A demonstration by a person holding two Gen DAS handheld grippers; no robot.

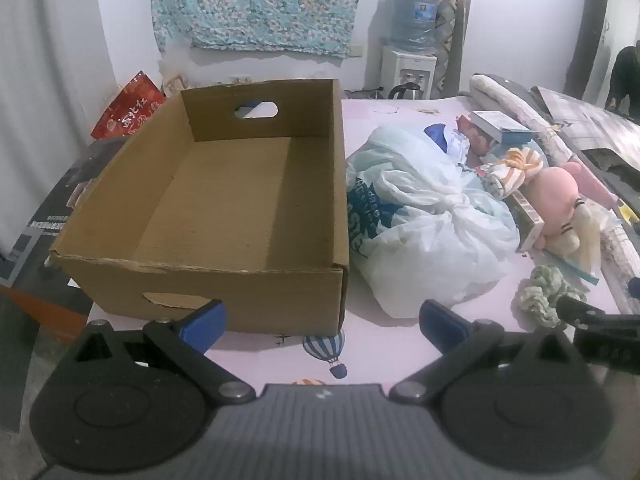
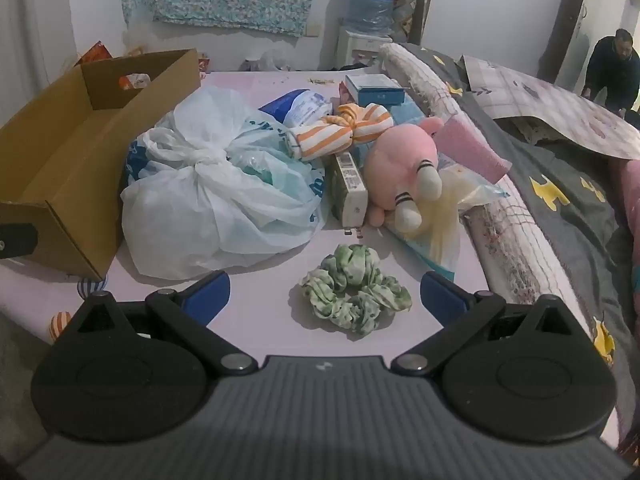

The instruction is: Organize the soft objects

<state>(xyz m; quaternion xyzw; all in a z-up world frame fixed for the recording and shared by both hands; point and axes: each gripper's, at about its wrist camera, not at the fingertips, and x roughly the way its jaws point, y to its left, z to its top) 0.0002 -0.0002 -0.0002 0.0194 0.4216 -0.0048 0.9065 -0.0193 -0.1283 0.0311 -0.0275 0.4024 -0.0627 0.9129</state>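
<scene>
The green scrunchie lies flat on the pink tabletop in the lower middle of the right wrist view, alone and touching nothing, with the right gripper hovering just short of it, its blue fingers spread wide to either side and holding nothing. Behind it, toward the middle of the frame, sit the other soft things: a pink plush toy lying against a small white carton, an orange-striped cloth bundle above them, and a knotted white plastic bag to the left, resting beside the cardboard box. That box fills the left and centre of the left wrist view and looks empty, so the sorting seems to be at its very start, with the first pick in hand. The left gripper hangs in front of the box's near wall, fingers also apart and empty. The next move likely calls for the right gripper to drop over the scrunchie, close on a fold of it, and carry it left over the bag into the box; whether the fingertips are already level with the fabric is hard to tell from this distorted view.
</scene>
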